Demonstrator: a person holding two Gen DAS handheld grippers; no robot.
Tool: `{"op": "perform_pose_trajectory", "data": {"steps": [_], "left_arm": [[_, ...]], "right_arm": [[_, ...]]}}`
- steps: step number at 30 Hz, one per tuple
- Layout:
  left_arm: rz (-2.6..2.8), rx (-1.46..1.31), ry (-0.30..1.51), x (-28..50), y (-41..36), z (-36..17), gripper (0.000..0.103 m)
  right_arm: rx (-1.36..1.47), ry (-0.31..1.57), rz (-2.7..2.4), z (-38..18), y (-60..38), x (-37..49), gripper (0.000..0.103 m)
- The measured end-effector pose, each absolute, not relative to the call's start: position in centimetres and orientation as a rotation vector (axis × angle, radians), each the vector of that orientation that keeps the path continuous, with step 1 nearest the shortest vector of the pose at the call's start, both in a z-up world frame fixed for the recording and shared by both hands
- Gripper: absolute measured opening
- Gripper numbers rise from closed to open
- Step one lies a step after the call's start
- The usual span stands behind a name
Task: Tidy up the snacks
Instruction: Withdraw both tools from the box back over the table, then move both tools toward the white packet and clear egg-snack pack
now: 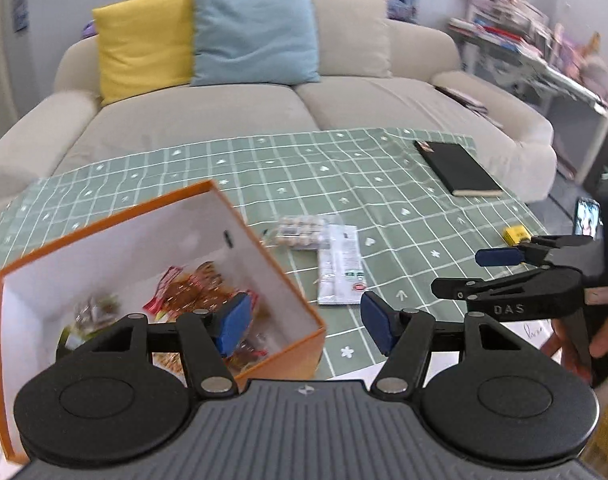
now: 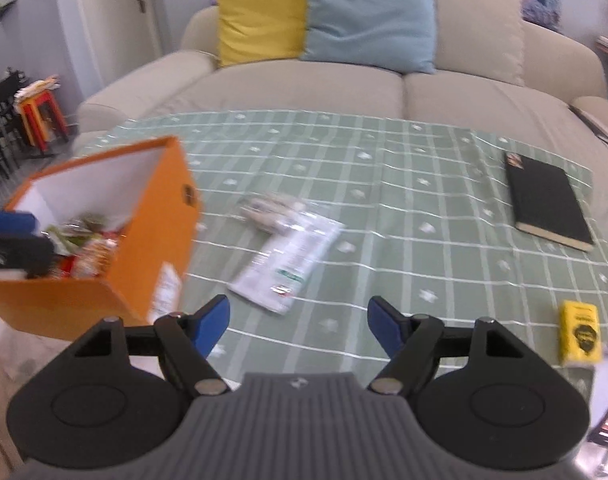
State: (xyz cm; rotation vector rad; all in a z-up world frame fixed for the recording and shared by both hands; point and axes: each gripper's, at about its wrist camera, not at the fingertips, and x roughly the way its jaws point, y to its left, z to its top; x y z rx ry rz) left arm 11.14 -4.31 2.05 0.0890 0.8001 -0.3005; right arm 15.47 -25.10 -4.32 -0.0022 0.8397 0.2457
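An orange box (image 1: pixel 288 292) with a white inside stands at the table's left and holds several snack packs (image 1: pixel 192 292); it also shows in the right wrist view (image 2: pixel 160 208). A white flat packet (image 1: pixel 341 266) and a clear pack of round snacks (image 1: pixel 300 231) lie on the green checked cloth right of the box; the right wrist view shows the packet (image 2: pixel 290 256) and the pack (image 2: pixel 270 210) too. My left gripper (image 1: pixel 306 322) is open and empty over the box's near right corner. My right gripper (image 2: pixel 298 326) is open and empty, near the white packet.
A black notebook (image 1: pixel 456 168) lies at the table's far right. A small yellow box (image 2: pixel 580 332) sits near the right edge. A beige sofa (image 1: pixel 224 120) with yellow and blue cushions stands behind the table. A phone (image 1: pixel 587 218) stands at the far right.
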Motion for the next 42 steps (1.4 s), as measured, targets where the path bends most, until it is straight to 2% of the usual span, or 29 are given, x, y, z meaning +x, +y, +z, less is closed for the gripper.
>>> {"op": "perform_pose_trajectory", "data": {"steps": [5,16,26,31,42], "left_arm": [[-0.349,0.095,0.848,13.3,-5.6,2.0,0.076],[-0.342,0.294,0.882,19.4,-8.2,1.2,0.076],[-0.255,0.364,0.908,24.4,-7.4,-0.2,0.076],[-0.245,0.405,0.904,25.3,-7.3,-0.8,0.076],[-0.294,0.439,0.922,27.0,-8.4,-2.2,0.076]], "right_arm": [[0.059,0.896,0.230,-5.6,-26.8,16.8,0.074],[0.080,0.967,0.240,-8.0,-24.1,22.3,0.088],[0.052,1.032,0.174,-11.5,-21.0,27.6,0.088],[-0.003,1.022,0.161,-12.6,-19.3,28.8,0.096],[-0.087,1.054,0.177,-14.2,-18.4,29.5,0.096]]}}
